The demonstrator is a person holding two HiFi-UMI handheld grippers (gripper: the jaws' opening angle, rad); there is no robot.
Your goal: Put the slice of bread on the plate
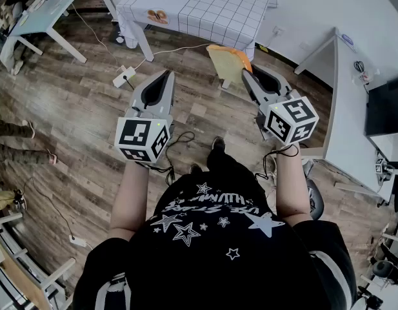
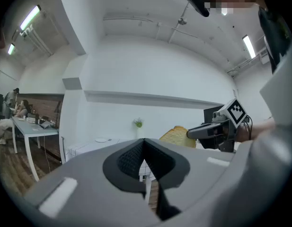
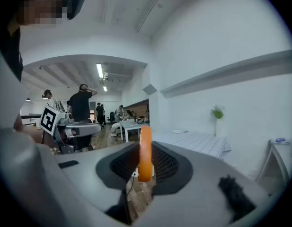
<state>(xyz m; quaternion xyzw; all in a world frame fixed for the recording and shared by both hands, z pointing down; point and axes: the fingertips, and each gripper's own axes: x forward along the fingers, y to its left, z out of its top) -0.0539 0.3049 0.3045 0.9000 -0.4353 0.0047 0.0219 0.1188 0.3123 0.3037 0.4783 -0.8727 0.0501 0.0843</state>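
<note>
**Bread slice, carried clear of table**

My right gripper (image 1: 246,75) pinches the slice of bread (image 1: 226,61) on edge, upper centre of the head view. My left gripper (image 1: 165,76), jaws pressed together on nothing, is level at its left. Plate (image 3: 178,131) lies on checked table (image 1: 205,8) at frame top, well apart.

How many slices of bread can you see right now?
1. The slice of bread is clamped in the right gripper's jaws, held in the air before the checked table. A brown patch on that table is too small to identify.
</note>
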